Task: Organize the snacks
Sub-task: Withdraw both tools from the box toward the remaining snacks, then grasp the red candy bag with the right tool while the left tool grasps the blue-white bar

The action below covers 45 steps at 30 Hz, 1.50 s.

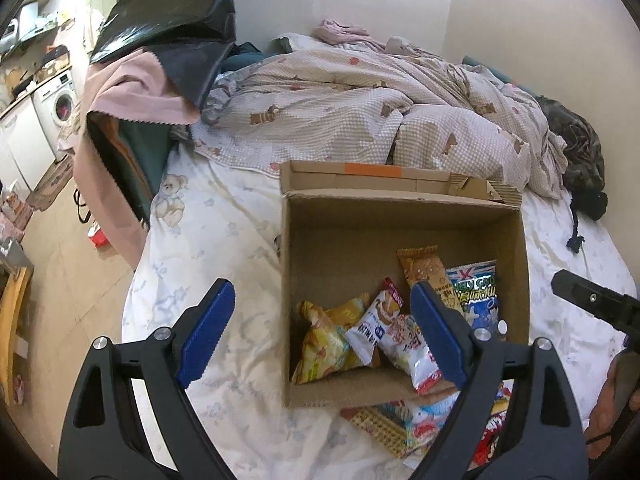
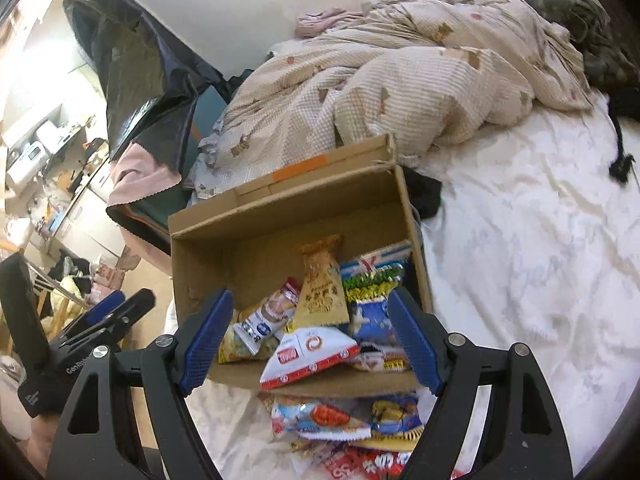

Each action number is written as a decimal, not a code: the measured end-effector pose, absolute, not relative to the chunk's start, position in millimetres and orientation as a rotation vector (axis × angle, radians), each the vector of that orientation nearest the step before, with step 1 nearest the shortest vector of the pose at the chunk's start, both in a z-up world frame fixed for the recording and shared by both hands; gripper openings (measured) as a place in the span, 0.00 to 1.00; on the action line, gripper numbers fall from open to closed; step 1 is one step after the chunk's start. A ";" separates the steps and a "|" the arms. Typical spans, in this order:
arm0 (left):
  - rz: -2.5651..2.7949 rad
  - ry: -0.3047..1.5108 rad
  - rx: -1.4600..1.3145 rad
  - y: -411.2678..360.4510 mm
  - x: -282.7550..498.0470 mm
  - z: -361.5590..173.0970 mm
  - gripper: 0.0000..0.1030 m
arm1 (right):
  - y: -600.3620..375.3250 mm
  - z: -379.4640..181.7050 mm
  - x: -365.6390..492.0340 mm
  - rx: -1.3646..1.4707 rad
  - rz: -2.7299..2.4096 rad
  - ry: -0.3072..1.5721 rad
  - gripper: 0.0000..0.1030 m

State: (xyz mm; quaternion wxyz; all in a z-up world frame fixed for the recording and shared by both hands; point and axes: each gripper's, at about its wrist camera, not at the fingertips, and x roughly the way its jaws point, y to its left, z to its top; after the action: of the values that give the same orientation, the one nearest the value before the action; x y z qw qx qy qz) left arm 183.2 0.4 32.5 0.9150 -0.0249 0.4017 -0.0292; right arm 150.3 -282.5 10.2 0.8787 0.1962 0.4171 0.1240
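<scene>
An open cardboard box stands on the bed and holds several snack packets: a yellow one, a white one, an orange one and a blue one. A white and red packet lies on the box's near edge. More packets lie on the sheet in front of the box. My left gripper is open and empty above the box's near left side. My right gripper is open and empty over the box's near edge.
A rumpled checked duvet lies behind the box. A black plastic bag and pink cloth hang at the bed's left. White patterned sheet spreads to the right. A washing machine stands far left.
</scene>
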 end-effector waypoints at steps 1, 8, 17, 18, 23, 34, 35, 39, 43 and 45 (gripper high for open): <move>-0.060 0.828 -0.055 1.8 179.7 32.4 0.85 | -283.5 11.1 145.3 0.397 0.244 0.868 0.80; -0.057 0.839 -0.051 11.0 151.8 30.9 0.85 | -293.3 7.3 115.2 0.386 0.231 0.889 0.80; -0.049 0.809 -0.032 17.8 123.2 33.8 0.85 | -295.7 2.5 77.4 0.343 0.205 0.862 0.80; -0.054 0.819 -0.035 17.2 119.8 31.4 0.85 | -297.3 -0.4 74.3 0.346 0.200 0.871 0.80; -0.074 0.861 -0.053 11.2 104.7 18.9 0.85 | -314.3 -13.2 63.5 0.366 0.156 0.908 0.80; -0.051 1.026 -0.178 12.2 101.1 -21.7 0.85 | -366.7 -71.0 70.1 0.637 0.023 1.102 0.80; -0.047 1.031 -0.188 13.7 101.9 -22.9 0.85 | -366.0 -80.0 72.8 0.651 0.017 1.143 0.80; -0.039 1.051 -0.212 18.0 106.3 -26.0 0.85 | -340.7 -113.0 83.1 0.592 0.075 1.334 0.80; -0.039 1.075 -0.209 17.5 110.1 -31.7 0.85 | -290.6 -127.9 86.9 0.297 0.129 1.435 0.80; -0.040 1.088 -0.211 16.2 111.7 -35.1 0.85 | -275.0 -135.6 90.3 0.172 0.109 1.456 0.80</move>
State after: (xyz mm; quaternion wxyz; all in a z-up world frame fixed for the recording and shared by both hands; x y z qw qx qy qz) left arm 111.7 16.2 -35.1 0.8502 -0.1001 0.5166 -0.0189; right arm 90.3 -275.0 -135.6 0.7419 0.0785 0.6640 0.0499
